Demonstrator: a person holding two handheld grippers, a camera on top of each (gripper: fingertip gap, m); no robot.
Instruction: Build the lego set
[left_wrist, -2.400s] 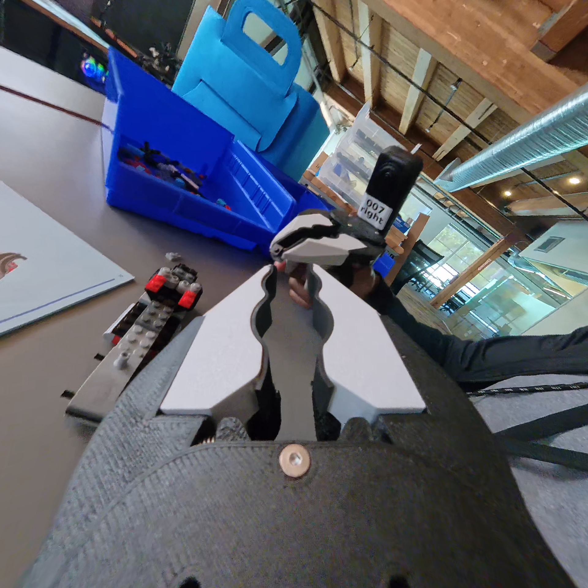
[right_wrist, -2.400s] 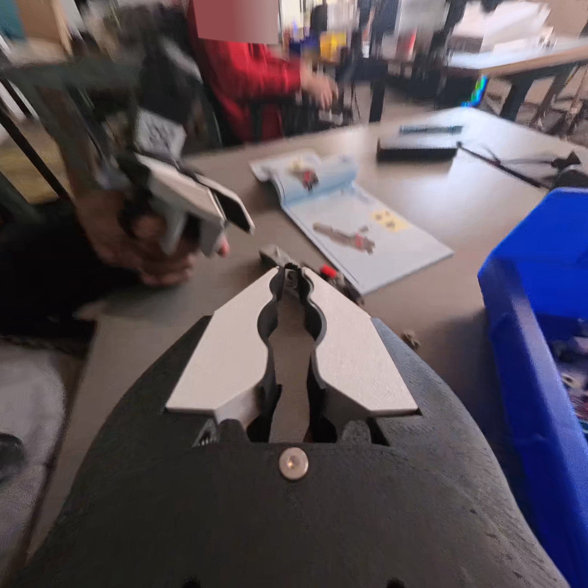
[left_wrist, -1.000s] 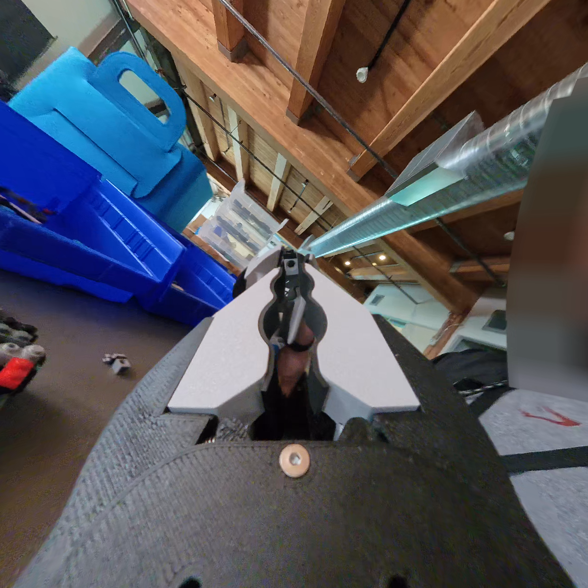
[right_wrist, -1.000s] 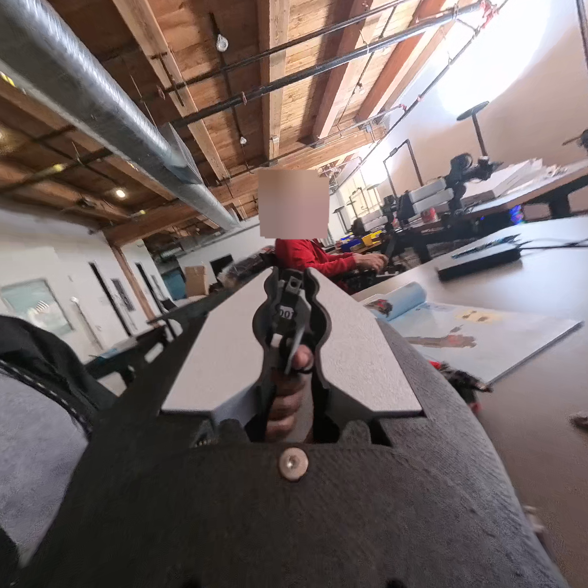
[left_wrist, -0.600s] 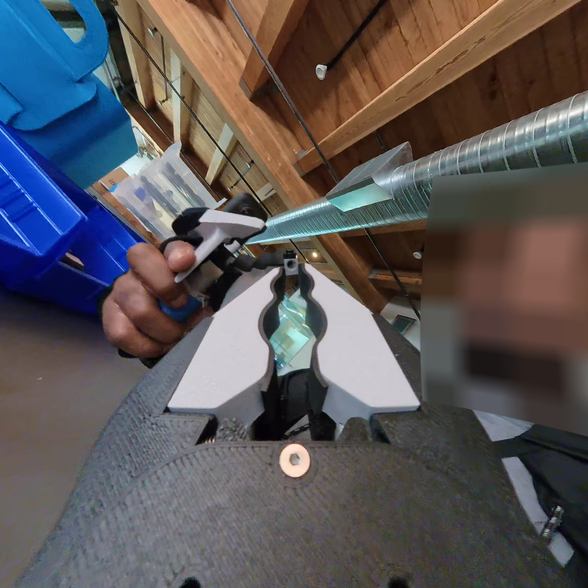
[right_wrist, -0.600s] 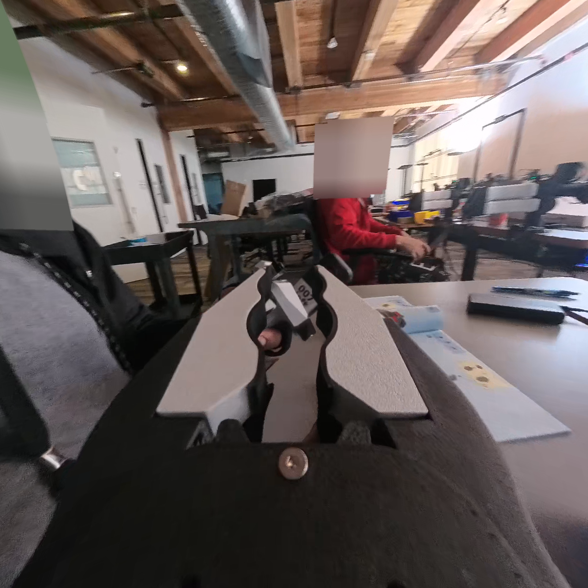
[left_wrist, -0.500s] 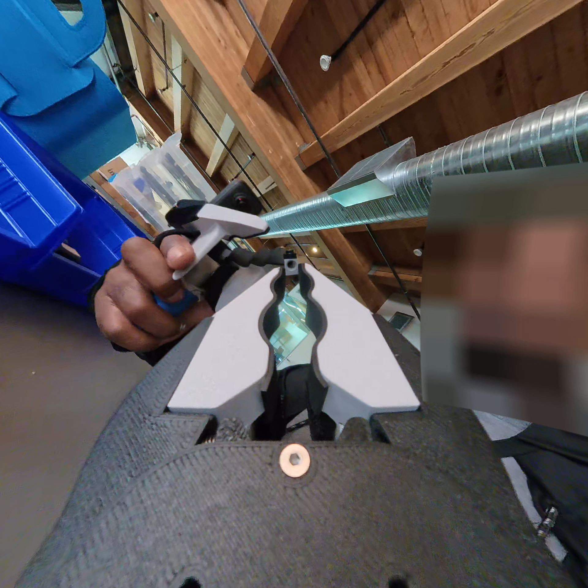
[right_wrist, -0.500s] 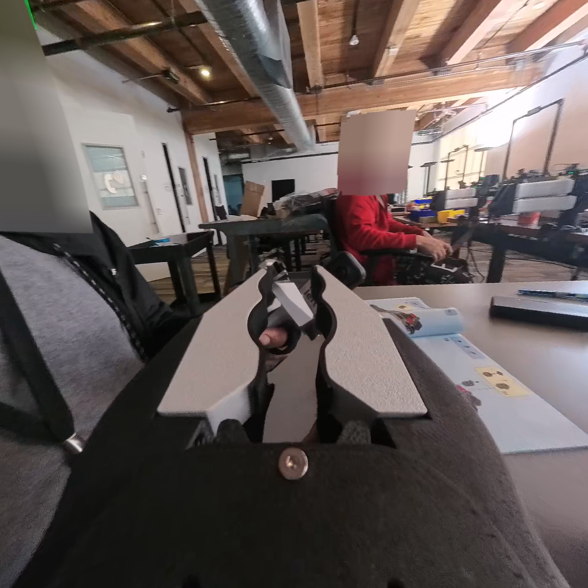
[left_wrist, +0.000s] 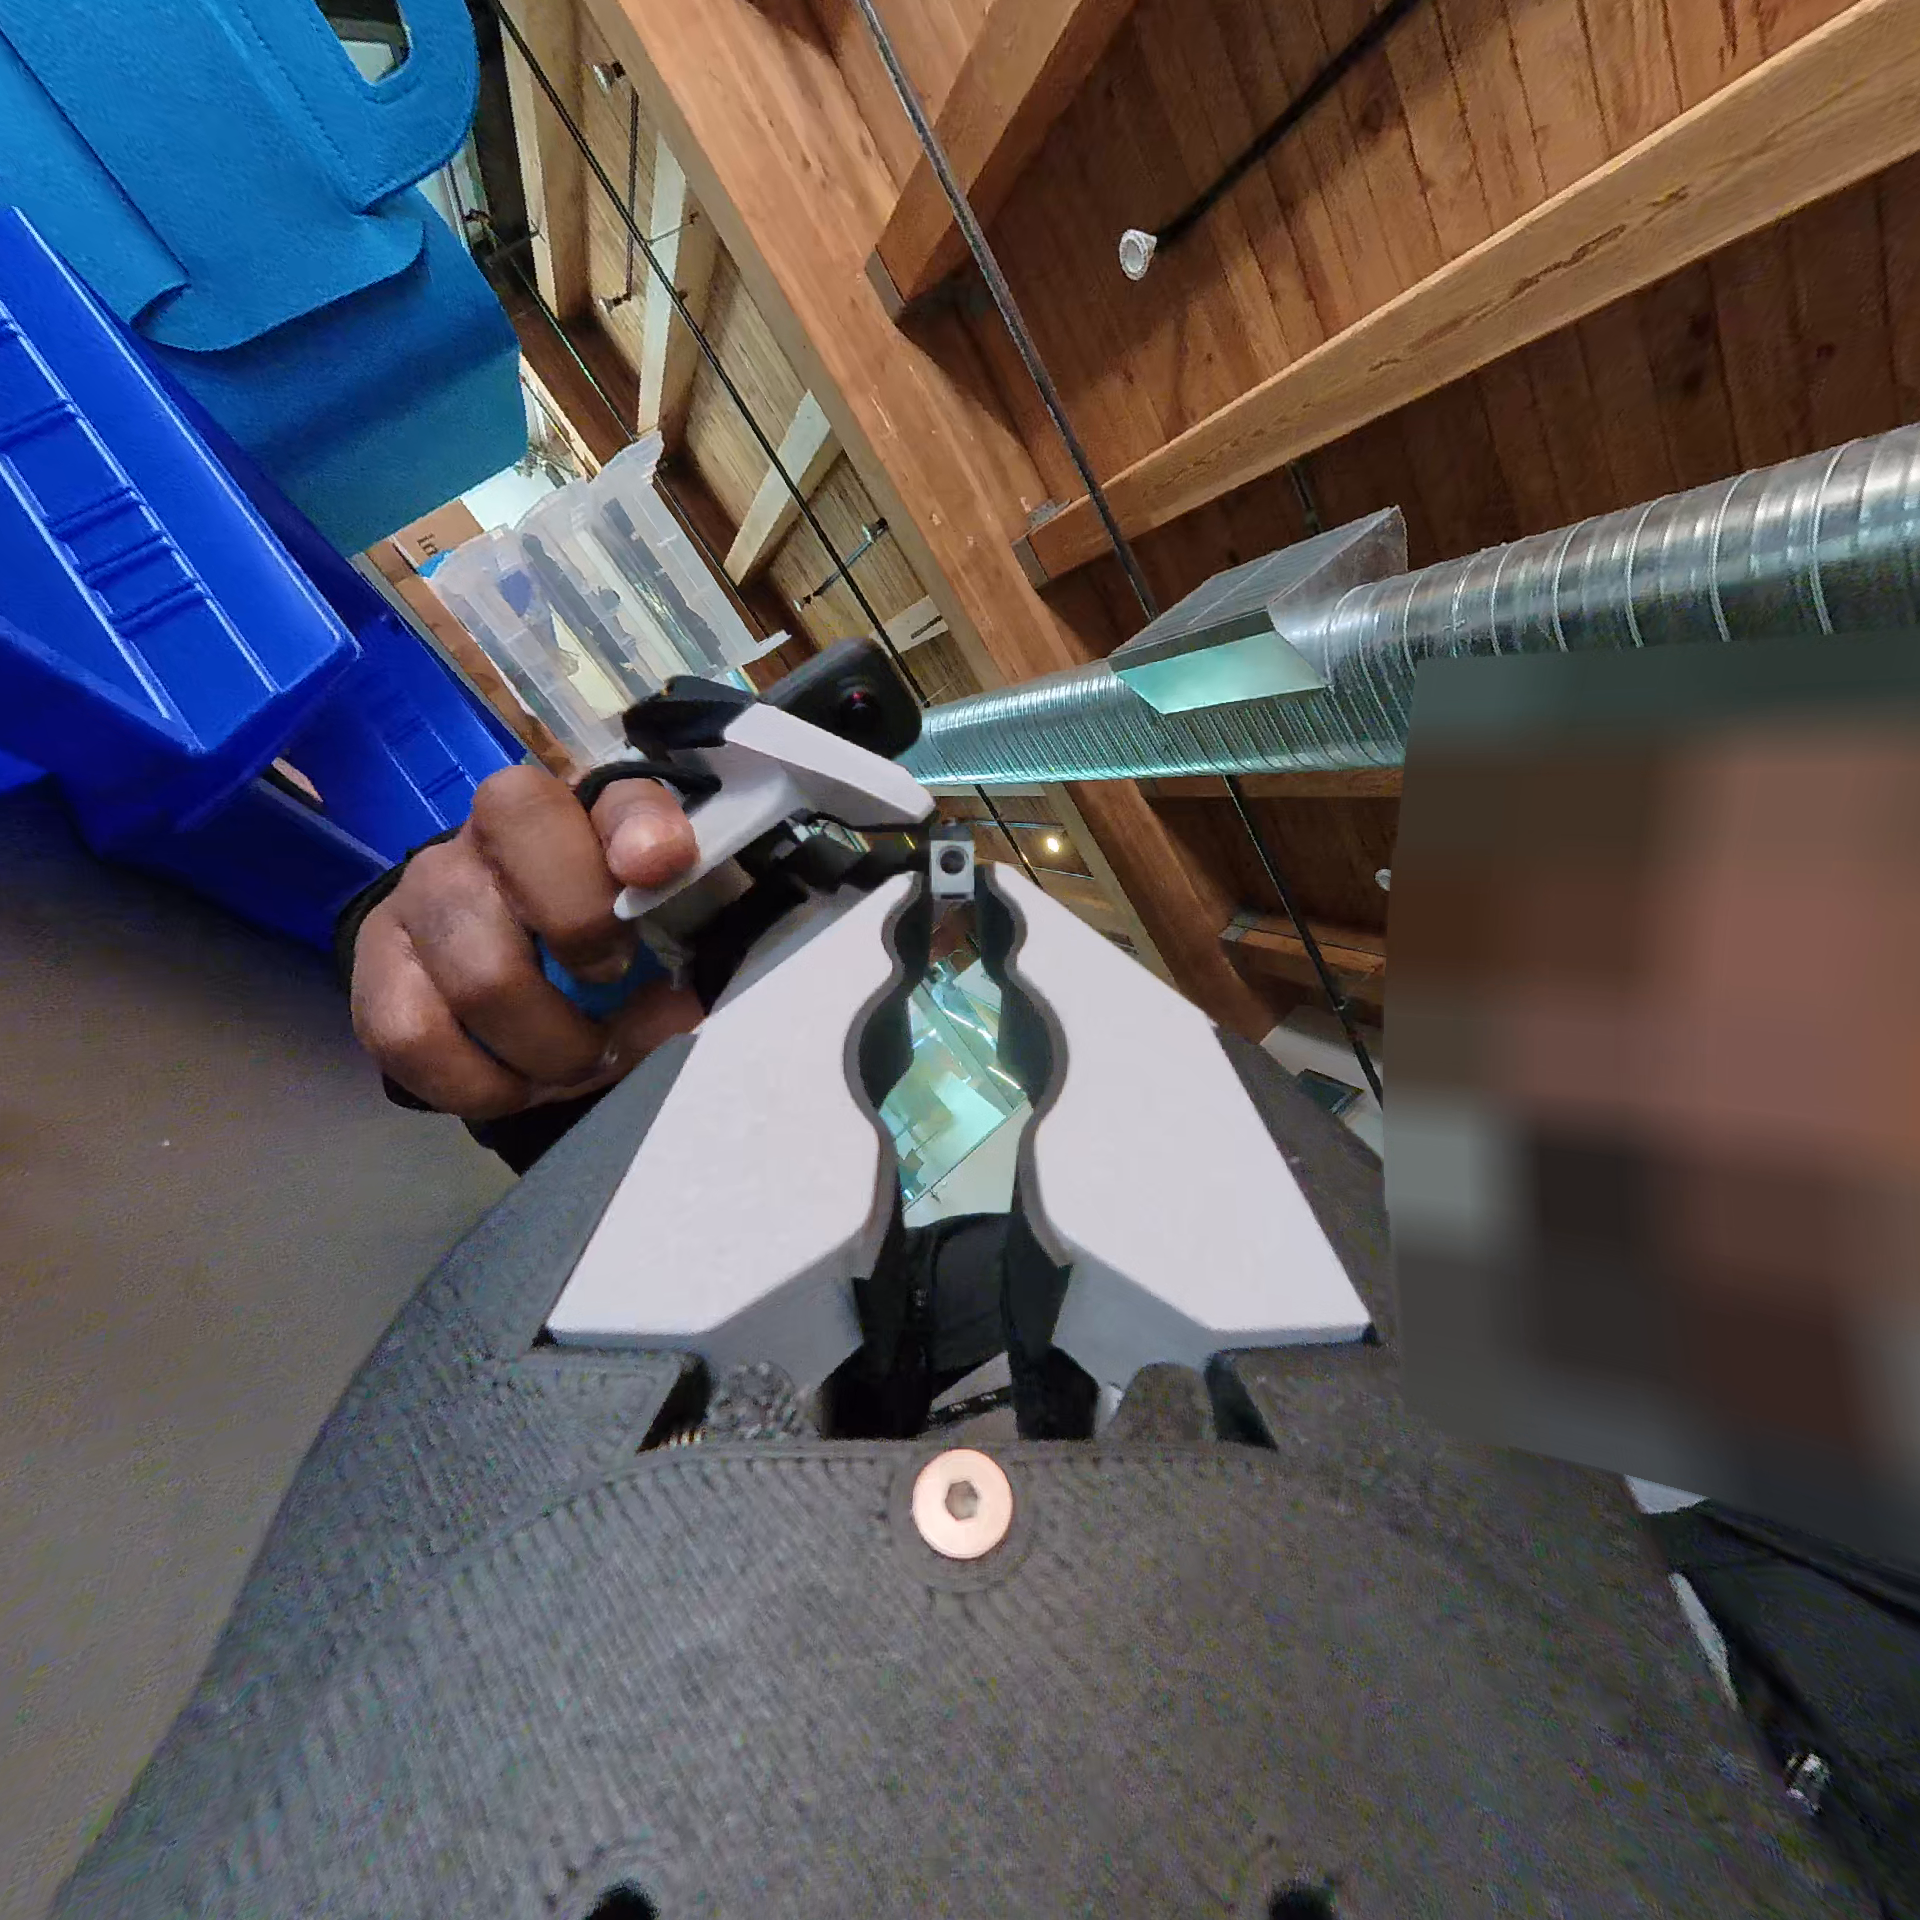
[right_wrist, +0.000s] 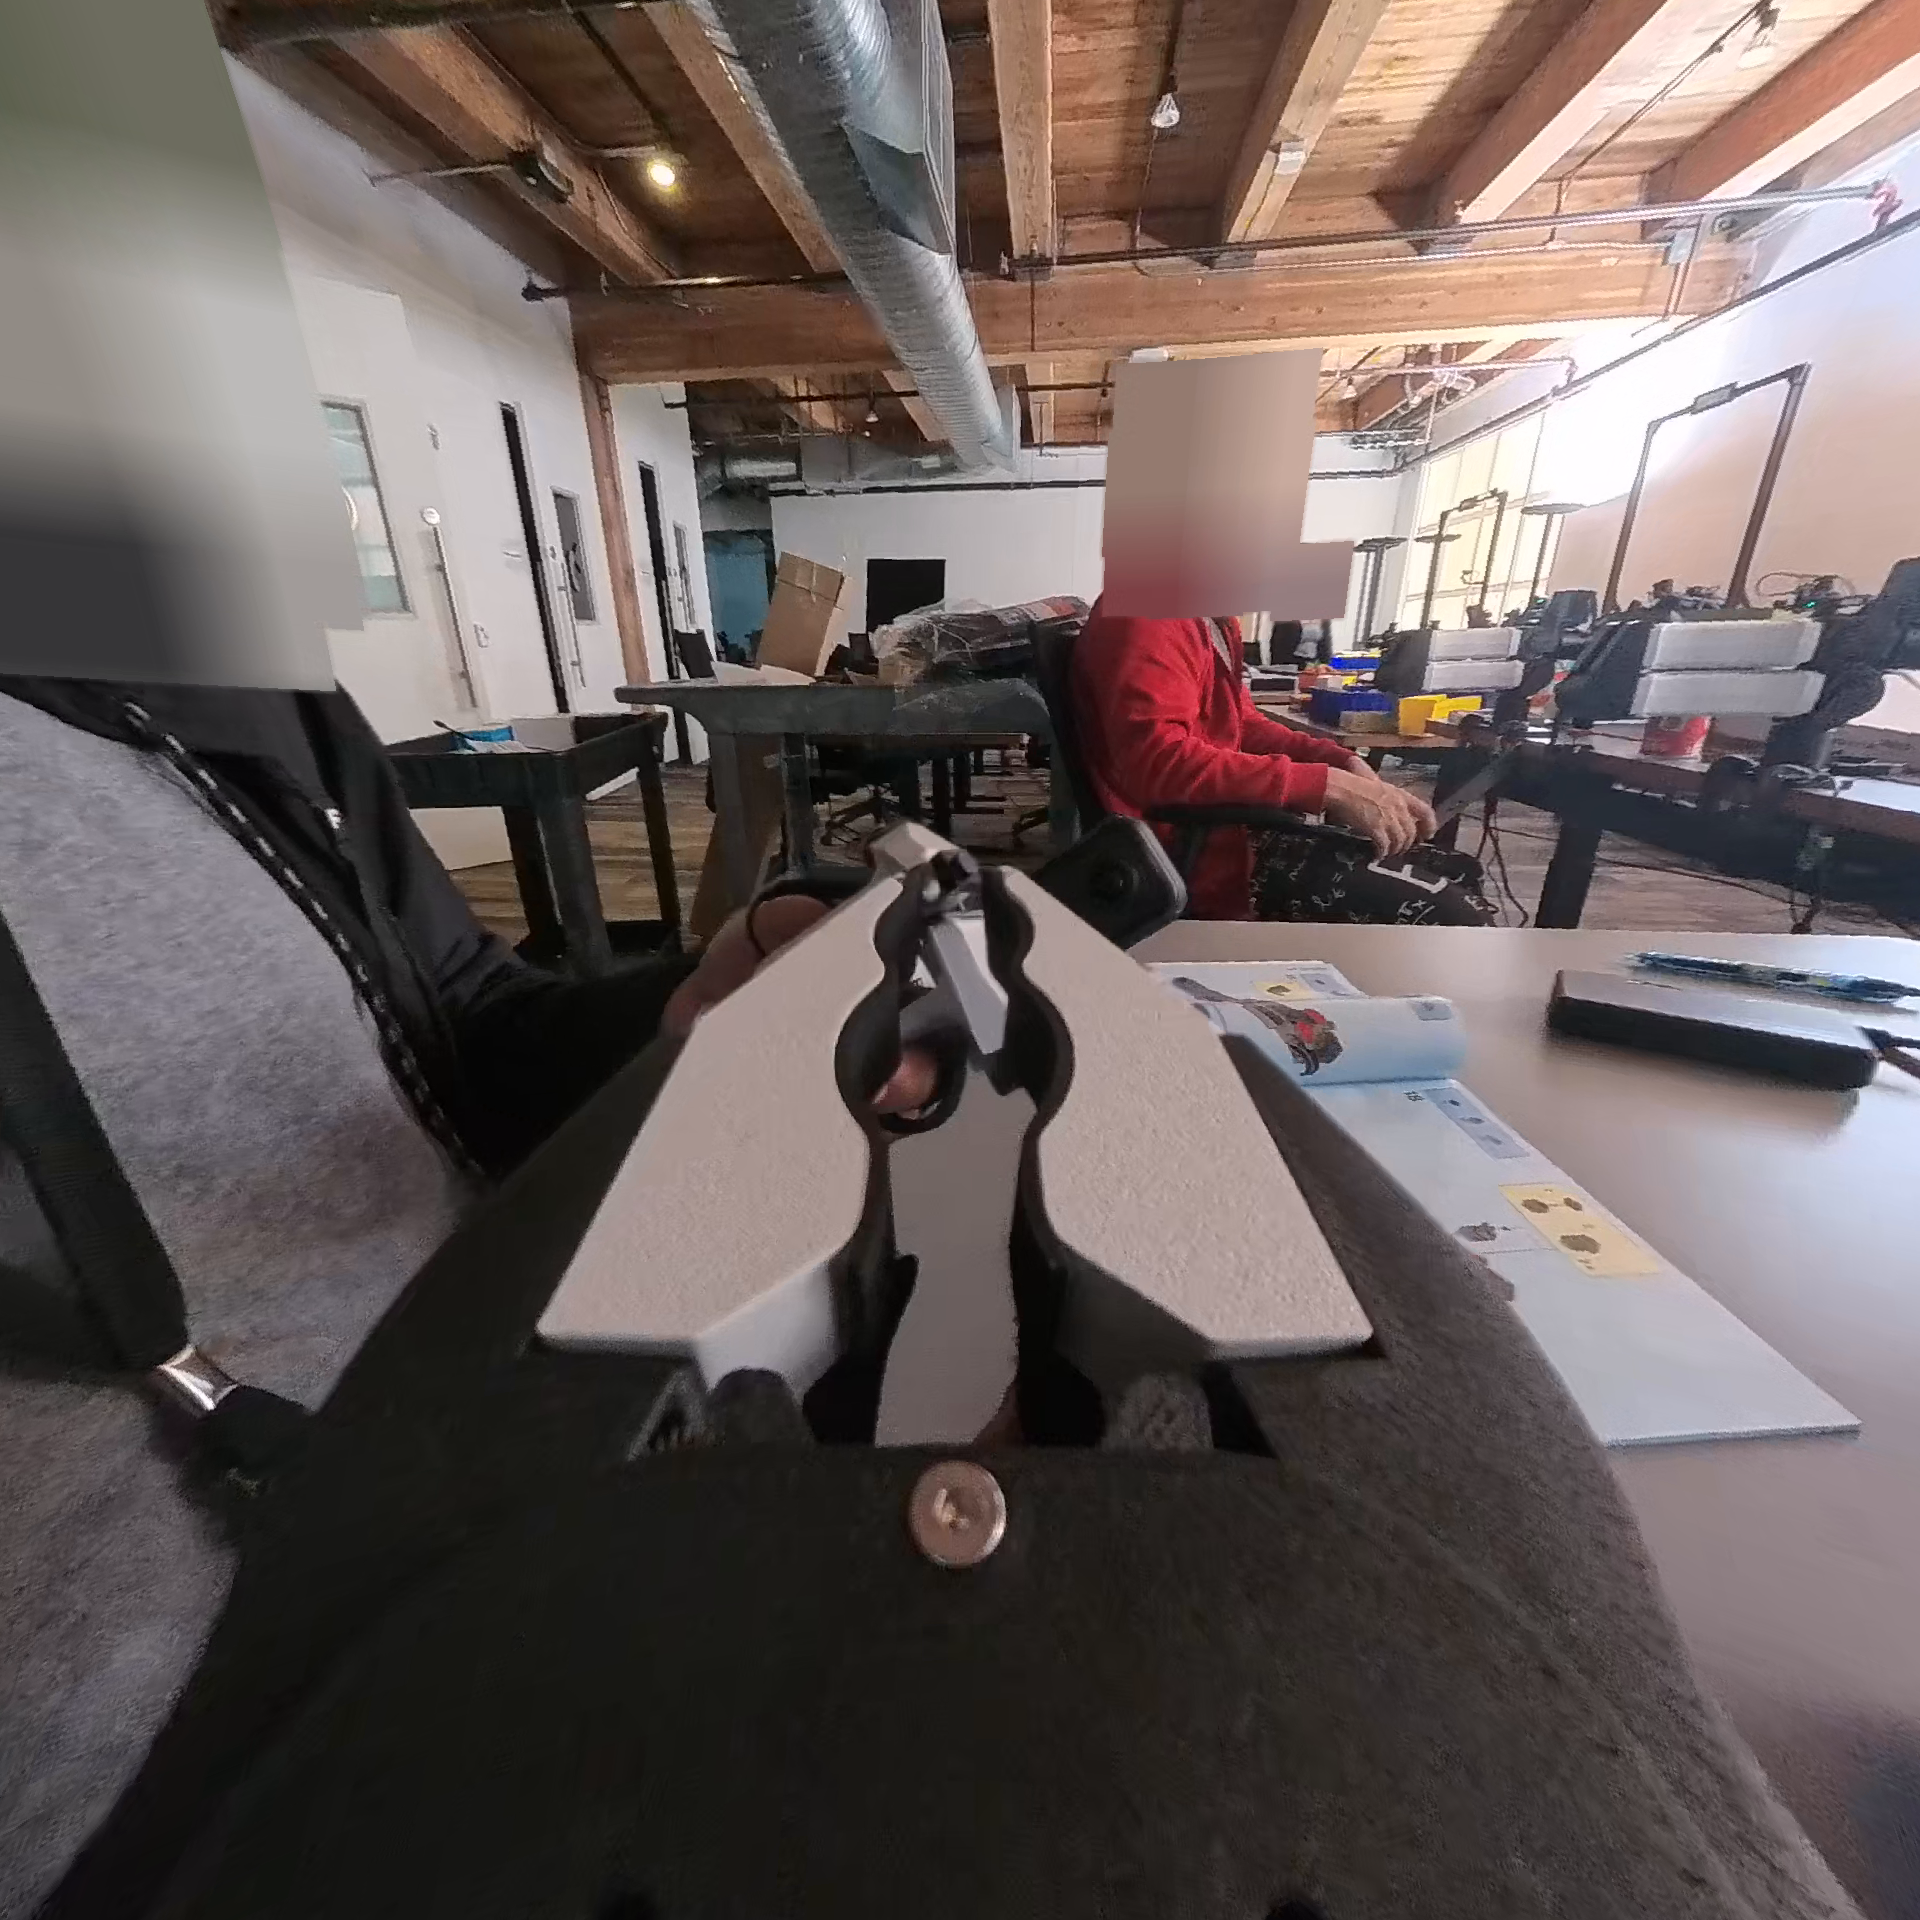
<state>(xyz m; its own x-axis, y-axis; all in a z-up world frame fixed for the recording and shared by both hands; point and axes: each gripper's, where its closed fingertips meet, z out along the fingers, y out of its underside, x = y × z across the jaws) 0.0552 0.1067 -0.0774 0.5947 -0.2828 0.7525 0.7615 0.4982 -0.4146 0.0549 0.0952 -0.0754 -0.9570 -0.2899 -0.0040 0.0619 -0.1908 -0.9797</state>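
My left gripper (left_wrist: 951, 883) is shut on a small grey lego piece (left_wrist: 951, 864) with a black top and holds it up in the air, above the table. My right gripper (left_wrist: 914, 821), held by a hand (left_wrist: 488, 956), comes in from the left, its tips at the piece's black top. In the right wrist view my right gripper (right_wrist: 948, 883) has its tips closed narrowly on that dark end (right_wrist: 948, 868), with a left gripper finger (right_wrist: 971, 987) straight behind. The lego model is out of view.
A blue parts bin (left_wrist: 135, 582) and a light blue felt bag (left_wrist: 260, 208) stand at the left. An open instruction booklet (right_wrist: 1455, 1195) and a flat black device (right_wrist: 1704, 1029) lie on the grey table (right_wrist: 1714, 1299). A person in red (right_wrist: 1164, 727) sits behind. The tips of both grippers are at nearly the same place.
Both grippers rose from the table and turned to face each other. The right gripper, open half a second ago, has closed its tips on the piece that the left gripper holds.
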